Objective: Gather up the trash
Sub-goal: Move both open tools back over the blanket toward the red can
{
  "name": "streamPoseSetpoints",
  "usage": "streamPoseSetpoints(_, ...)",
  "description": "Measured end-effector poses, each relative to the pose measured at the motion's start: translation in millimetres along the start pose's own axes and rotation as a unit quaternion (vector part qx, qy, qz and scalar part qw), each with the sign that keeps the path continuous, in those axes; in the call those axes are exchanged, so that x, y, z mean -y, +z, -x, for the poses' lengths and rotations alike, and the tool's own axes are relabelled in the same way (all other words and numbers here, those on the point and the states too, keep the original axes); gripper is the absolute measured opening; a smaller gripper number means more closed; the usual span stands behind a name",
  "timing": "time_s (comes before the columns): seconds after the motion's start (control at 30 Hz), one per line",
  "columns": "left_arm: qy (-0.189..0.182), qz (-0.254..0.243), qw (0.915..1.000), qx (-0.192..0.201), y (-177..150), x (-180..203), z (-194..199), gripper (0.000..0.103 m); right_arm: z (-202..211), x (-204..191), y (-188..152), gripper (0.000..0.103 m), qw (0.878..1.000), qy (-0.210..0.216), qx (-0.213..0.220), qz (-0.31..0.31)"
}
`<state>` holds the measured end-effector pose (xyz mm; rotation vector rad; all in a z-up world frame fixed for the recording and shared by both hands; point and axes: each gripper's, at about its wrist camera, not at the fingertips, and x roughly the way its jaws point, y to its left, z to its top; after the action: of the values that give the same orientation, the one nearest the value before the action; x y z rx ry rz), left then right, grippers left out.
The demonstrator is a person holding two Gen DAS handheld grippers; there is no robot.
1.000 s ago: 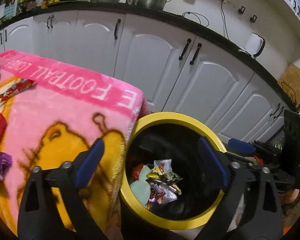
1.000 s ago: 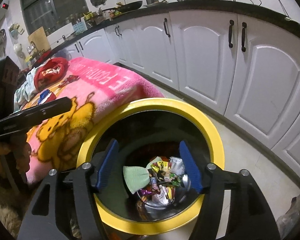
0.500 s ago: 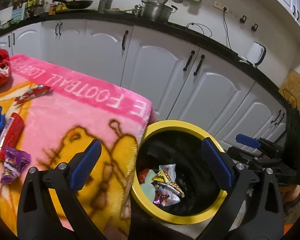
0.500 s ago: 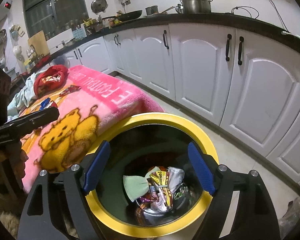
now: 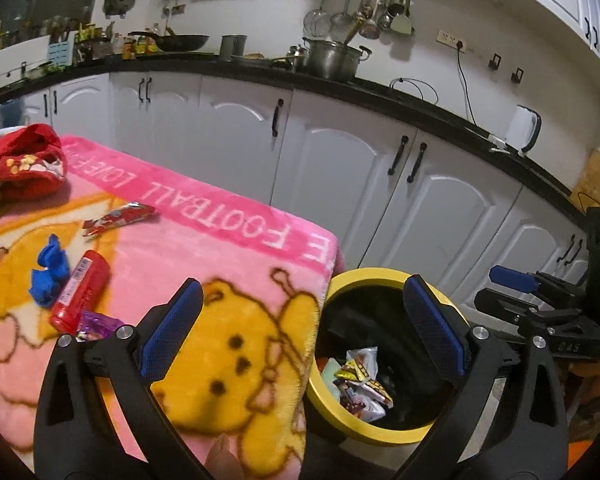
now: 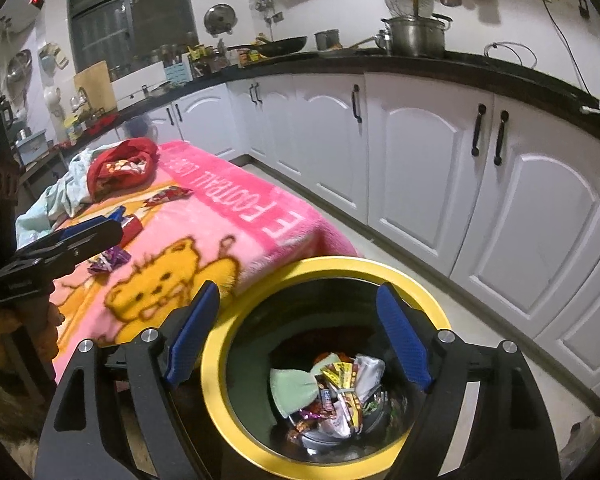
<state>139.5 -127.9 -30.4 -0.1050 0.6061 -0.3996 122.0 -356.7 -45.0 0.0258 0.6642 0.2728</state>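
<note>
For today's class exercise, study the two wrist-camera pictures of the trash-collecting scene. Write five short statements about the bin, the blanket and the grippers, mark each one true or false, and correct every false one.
1. The bin has a yellow rim. True.
2. The bin is empty. False: wrappers and a pale green cloth lie in the bottom.
3. The right gripper holds a wrapper. False: it is open with nothing between its fingers.
4. A red tube-shaped packet lies on the pink blanket. True.
5. The left gripper is shut. False: it is open and empty.
</note>
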Motion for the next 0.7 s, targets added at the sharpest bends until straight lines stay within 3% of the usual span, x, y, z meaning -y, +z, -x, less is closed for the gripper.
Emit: streamPoseSetpoints(0.7, 0.052, 0.022, 0.9971, 0.051, 5, -47, 47, 0.092, -3, -64, 21, 0.078, 0.998, 0.037, 0.011, 0.050)
